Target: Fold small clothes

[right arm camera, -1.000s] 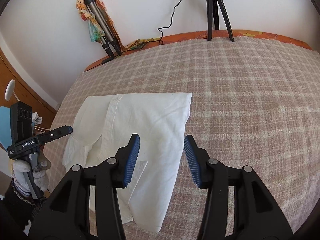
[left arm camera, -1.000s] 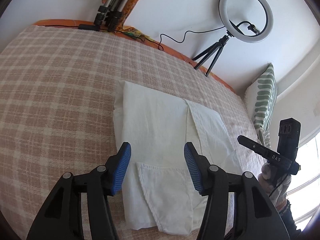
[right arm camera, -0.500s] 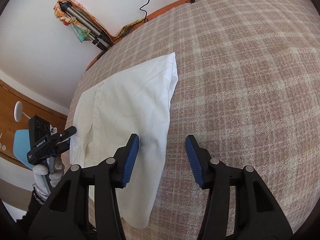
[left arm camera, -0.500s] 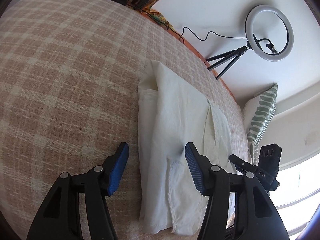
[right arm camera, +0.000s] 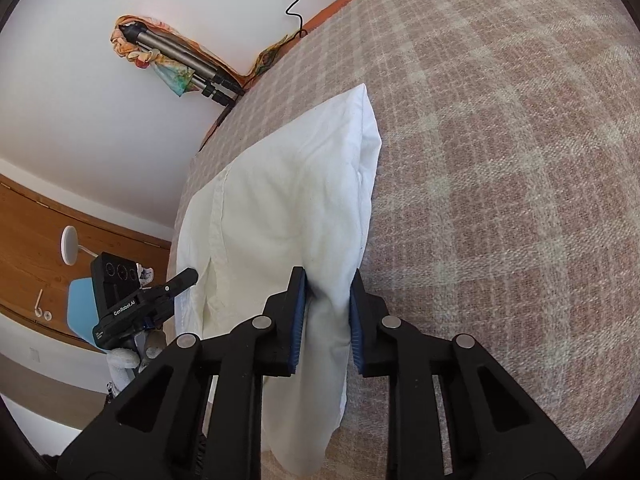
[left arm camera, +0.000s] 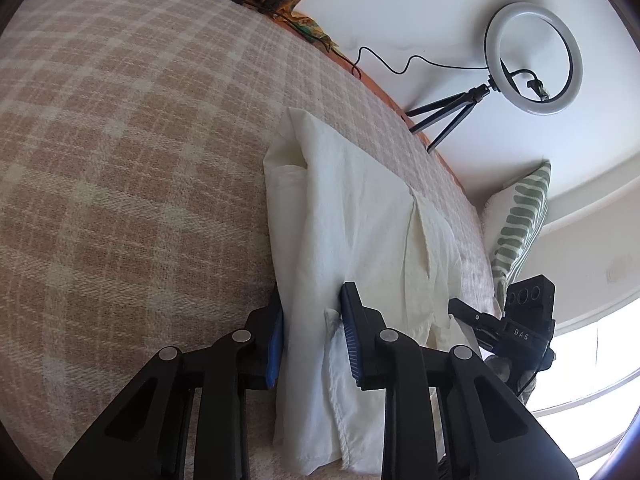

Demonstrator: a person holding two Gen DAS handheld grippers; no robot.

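A white garment (left arm camera: 360,216) lies partly folded on the pink-checked bed cover (left arm camera: 120,160). My left gripper (left arm camera: 310,332) is closed on the garment's left edge, with cloth bunched between the blue pads. In the right wrist view the same white garment (right arm camera: 280,208) lies on the checked bed cover (right arm camera: 500,160), and my right gripper (right arm camera: 326,316) is closed on its right edge. The right gripper (left arm camera: 516,328) shows at the garment's far side in the left wrist view. The left gripper (right arm camera: 132,304) shows at the left in the right wrist view.
A ring light on a tripod (left arm camera: 532,56) stands by the wall past the bed. A green-patterned pillow (left arm camera: 520,220) leans at the bed's right end. Folded tripods with a colourful cloth (right arm camera: 172,60) lean on the wall. A wooden door (right arm camera: 60,240) is at the left.
Both grippers moved down to the garment's opposite side edges and closed on the cloth; they were open and above it before.
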